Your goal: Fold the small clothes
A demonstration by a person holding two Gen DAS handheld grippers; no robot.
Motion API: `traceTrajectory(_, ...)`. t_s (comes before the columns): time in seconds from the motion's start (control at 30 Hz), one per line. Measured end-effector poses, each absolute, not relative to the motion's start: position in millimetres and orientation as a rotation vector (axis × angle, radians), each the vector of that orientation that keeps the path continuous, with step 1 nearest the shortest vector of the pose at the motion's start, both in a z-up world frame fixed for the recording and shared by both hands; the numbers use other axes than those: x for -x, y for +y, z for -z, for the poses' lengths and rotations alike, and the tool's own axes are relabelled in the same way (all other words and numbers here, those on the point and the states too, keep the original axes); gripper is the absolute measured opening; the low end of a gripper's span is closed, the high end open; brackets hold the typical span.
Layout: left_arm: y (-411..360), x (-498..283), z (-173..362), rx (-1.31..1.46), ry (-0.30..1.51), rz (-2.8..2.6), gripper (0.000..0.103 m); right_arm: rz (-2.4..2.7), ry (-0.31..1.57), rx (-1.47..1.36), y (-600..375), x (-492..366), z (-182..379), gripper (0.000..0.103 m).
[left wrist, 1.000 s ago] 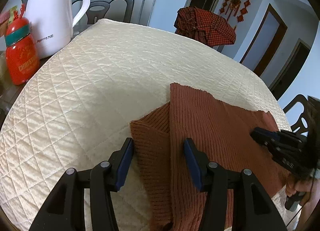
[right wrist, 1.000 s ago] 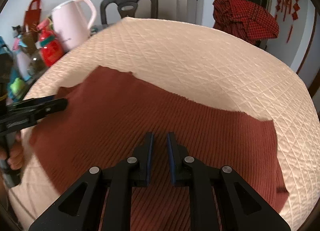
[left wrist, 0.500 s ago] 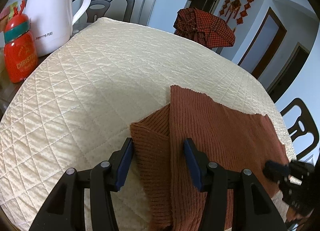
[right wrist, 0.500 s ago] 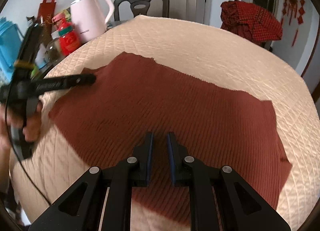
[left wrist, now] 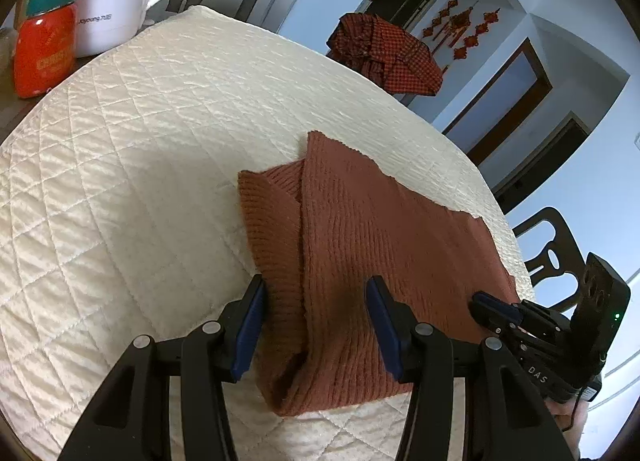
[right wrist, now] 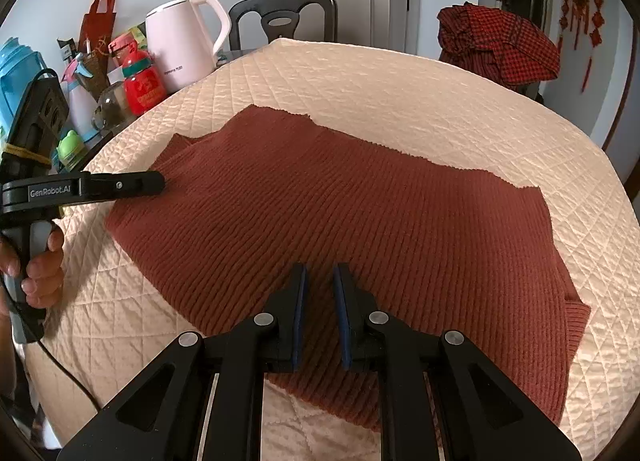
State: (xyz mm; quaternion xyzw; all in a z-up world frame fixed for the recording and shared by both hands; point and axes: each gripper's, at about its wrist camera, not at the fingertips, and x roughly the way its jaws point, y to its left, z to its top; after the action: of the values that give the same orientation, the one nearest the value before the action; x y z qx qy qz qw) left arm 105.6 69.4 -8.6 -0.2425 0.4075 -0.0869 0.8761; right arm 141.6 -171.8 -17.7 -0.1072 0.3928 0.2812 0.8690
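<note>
The sweater (right wrist: 340,213) lies on the quilted table (right wrist: 400,93); kettle (right wrist: 180,45) at ten o'clock, chair (right wrist: 282,17) at twelve.

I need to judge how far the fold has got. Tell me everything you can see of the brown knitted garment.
The rust-brown ribbed knit garment lies flat on the cream quilted table cover, spread wide, with a sleeve or side panel tucked under at its left end. Its far edge looks ragged. The left tool straddles its left end; the right tool hovers over its near edge.

Kettle (right wrist: 184,45), bottles (right wrist: 140,81) crowding left edge
</note>
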Motion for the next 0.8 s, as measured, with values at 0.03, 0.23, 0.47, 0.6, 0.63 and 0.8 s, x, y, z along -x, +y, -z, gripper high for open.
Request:
traceTrajectory(0.03,70,-108,9,0.517,0.853,0.186,0.053,-0.59,0.822,0.22,-172,-142,18,0.014)
traceTrajectory(0.23,77,-122,16,0.596,0.843,0.232,0.044,-0.597,0.82,0.207,-174,-141,18,0.014)
traceTrajectory(0.47,76,-96,21,0.679,0.825,0.31,0.043,-0.604,0.817,0.204,-175,-142,19,0.014)
traceTrajectory(0.6,72,-96,22,0.663,0.829,0.312,0.043,-0.604,0.814,0.204,-175,-142,19,0.014)
traceTrajectory(0.63,72,-99,20,0.664,0.832,0.308,0.036,-0.602,0.815,0.205,-174,-142,19,0.014)
traceTrajectory(0.8,67,-103,13,0.603,0.815,0.277,0.019,-0.569,0.817,0.273,-166,-136,15,0.014)
